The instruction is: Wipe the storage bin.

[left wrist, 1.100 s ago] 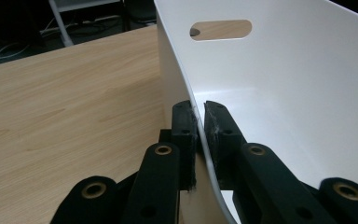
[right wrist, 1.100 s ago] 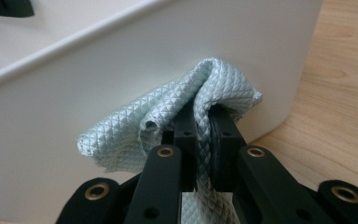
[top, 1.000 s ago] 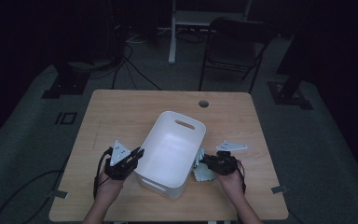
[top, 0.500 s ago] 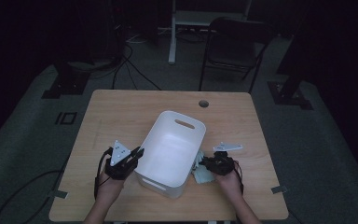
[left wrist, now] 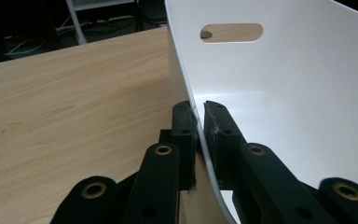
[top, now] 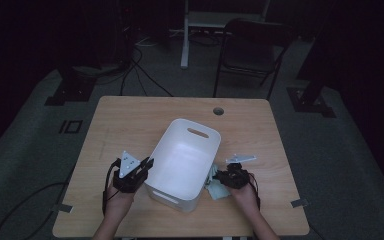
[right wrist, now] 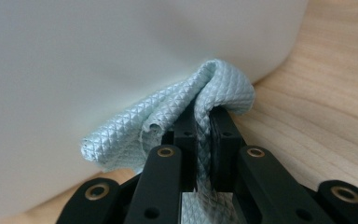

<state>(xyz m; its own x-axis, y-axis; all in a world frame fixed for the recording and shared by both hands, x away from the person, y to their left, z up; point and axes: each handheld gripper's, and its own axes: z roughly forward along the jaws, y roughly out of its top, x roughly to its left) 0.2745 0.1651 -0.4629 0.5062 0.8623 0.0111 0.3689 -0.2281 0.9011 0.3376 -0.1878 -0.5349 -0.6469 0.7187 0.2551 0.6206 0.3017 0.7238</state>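
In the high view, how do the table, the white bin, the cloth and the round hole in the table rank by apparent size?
1. Table
2. White bin
3. Cloth, partly hidden by the bin and the right gripper
4. Hole

The cloth and hole look close in size, so that order is unsure.

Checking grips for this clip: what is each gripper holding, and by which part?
The left gripper is clamped on the white bin by its side wall at the rim. The right gripper pinches a bunched fold of the light blue cloth.
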